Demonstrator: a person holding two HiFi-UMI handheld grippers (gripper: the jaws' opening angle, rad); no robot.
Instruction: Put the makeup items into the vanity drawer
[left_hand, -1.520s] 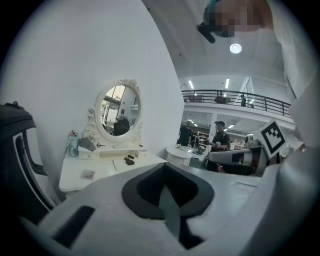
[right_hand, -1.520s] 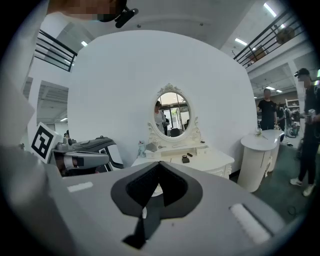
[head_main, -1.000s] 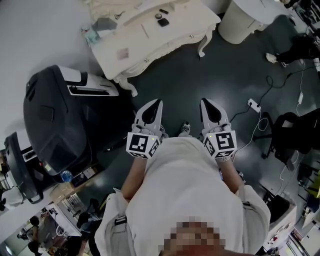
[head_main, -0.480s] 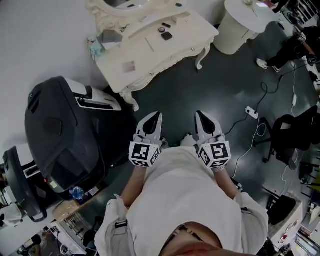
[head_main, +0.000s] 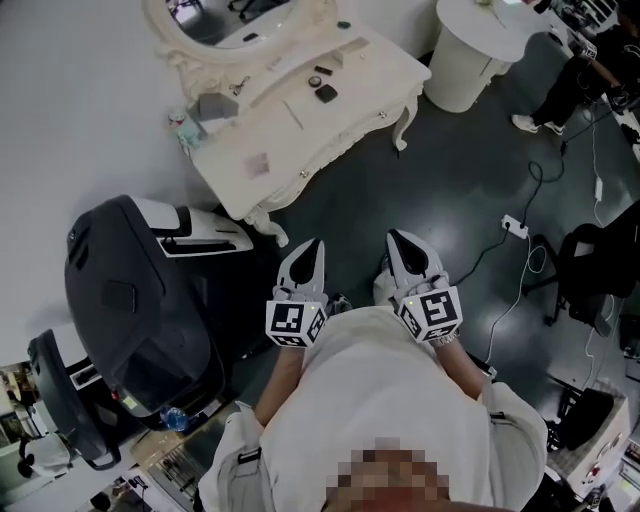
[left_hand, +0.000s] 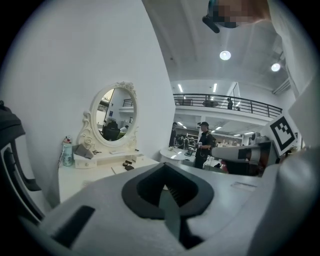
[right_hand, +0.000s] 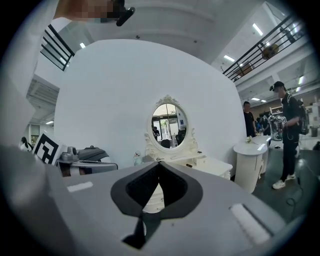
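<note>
The white vanity (head_main: 262, 138) stands ahead against the wall, its oval mirror (head_main: 226, 22) behind it and its front drawers shut. Small makeup items lie on top: a dark compact (head_main: 325, 93) and a small round pot (head_main: 315, 81). My left gripper (head_main: 316, 243) and right gripper (head_main: 393, 236) are held side by side at waist height over the dark floor, well short of the vanity. Both are shut with nothing in them. In the left gripper view the left gripper (left_hand: 162, 165) points at the vanity top (left_hand: 90, 172); in the right gripper view the right gripper (right_hand: 158, 162) faces the mirror (right_hand: 169, 125).
A large black machine (head_main: 125, 290) stands to the left of my path. A round white side table (head_main: 470, 45) is right of the vanity, with a person (head_main: 575, 75) beyond it. A power strip (head_main: 514, 226) with cables lies on the floor at right. A teal bottle (head_main: 178, 120) stands on the vanity.
The vanity has slid down the head view and more of its mirror shows, as I come nearer. Both grippers stay shut side by side in front of me.
</note>
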